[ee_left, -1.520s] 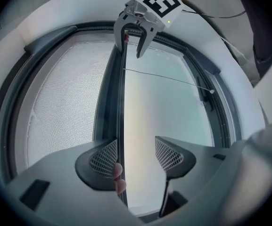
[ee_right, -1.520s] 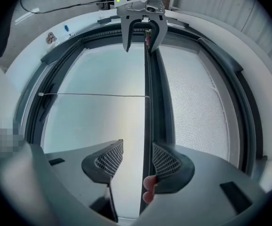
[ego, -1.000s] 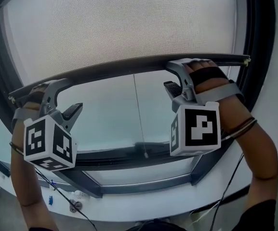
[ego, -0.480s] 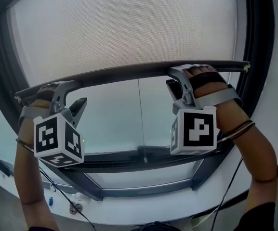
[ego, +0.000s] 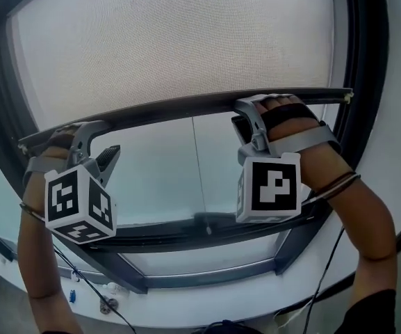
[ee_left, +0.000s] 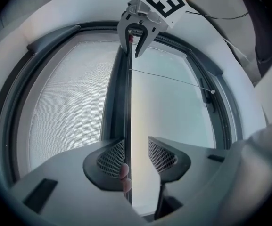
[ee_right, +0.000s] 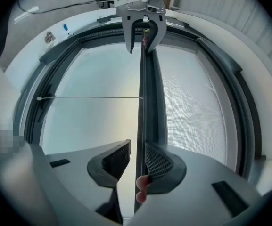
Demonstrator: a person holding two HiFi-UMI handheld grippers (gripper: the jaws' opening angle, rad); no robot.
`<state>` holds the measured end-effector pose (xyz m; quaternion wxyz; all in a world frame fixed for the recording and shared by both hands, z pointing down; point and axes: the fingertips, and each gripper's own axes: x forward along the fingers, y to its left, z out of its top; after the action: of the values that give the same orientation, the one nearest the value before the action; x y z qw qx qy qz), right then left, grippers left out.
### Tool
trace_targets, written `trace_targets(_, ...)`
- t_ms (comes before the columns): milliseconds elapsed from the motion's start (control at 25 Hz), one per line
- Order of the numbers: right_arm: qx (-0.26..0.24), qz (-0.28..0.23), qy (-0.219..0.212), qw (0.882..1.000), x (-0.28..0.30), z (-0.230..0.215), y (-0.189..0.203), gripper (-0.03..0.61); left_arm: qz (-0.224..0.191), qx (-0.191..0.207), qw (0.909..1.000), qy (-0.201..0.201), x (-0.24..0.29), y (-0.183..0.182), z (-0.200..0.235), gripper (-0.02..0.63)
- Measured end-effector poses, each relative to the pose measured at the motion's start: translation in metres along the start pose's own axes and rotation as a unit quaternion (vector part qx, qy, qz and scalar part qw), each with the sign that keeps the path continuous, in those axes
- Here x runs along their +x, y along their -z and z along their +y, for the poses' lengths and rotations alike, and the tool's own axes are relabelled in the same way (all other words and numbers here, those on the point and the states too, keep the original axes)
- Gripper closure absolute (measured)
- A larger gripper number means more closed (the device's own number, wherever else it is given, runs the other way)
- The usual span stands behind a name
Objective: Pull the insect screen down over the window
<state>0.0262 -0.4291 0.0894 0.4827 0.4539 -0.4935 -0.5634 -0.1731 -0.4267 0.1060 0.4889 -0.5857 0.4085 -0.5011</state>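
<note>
The insect screen's mesh (ego: pixel 179 40) covers the upper part of the window, and its dark bottom bar (ego: pixel 172 105) runs across the middle. My left gripper (ego: pixel 104 139) straddles the bar's left end: the upper pad rests on the bar (ee_left: pixel 126 102) and a gap shows at the other pad, after the jaws narrowed. My right gripper (ego: pixel 242 114) sits near the bar's right end. Its jaws have closed in and now pinch the bar (ee_right: pixel 141 88). Fingertips (ee_right: pixel 142 182) show behind that pad.
A thin pull cord (ego: pixel 199 172) hangs from the bar's middle down to a small knob (ego: pixel 209 226). The dark window frame (ego: pixel 367 82) rings the glass, with a crossbar (ego: pixel 186 228) below. A white sill (ego: pixel 207 305) and cables lie underneath.
Both grippers' jaws have drawn in around the bar. The hands and bar stay at nearly the same height; the view has shifted slightly.
</note>
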Motion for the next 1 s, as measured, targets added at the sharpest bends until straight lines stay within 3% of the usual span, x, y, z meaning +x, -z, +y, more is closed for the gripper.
trace_targets(240,0.002,0.005,0.017,1.0,0.001,-0.003,0.0,0.491,0.026,0.019,0.9991,-0.029,0.003,0.001,0.002,0.462)
trace_targets(400,0.005,0.006,0.027,1.0,0.003,-0.007,-0.001,0.518,0.024,0.01,0.9993,-0.027,0.004,0.002,0.006,0.464)
trace_targets(600,0.007,0.011,0.048,0.999,0.004,-0.008,-0.001,0.518,0.03,0.011,0.9981,-0.054,0.005,0.002,0.012,0.508)
trace_targets(1000,0.03,0.003,0.023,0.999,-0.005,-0.007,0.0,0.518,0.003,-0.006,0.9999,-0.012,-0.005,-0.004,0.009,0.509)
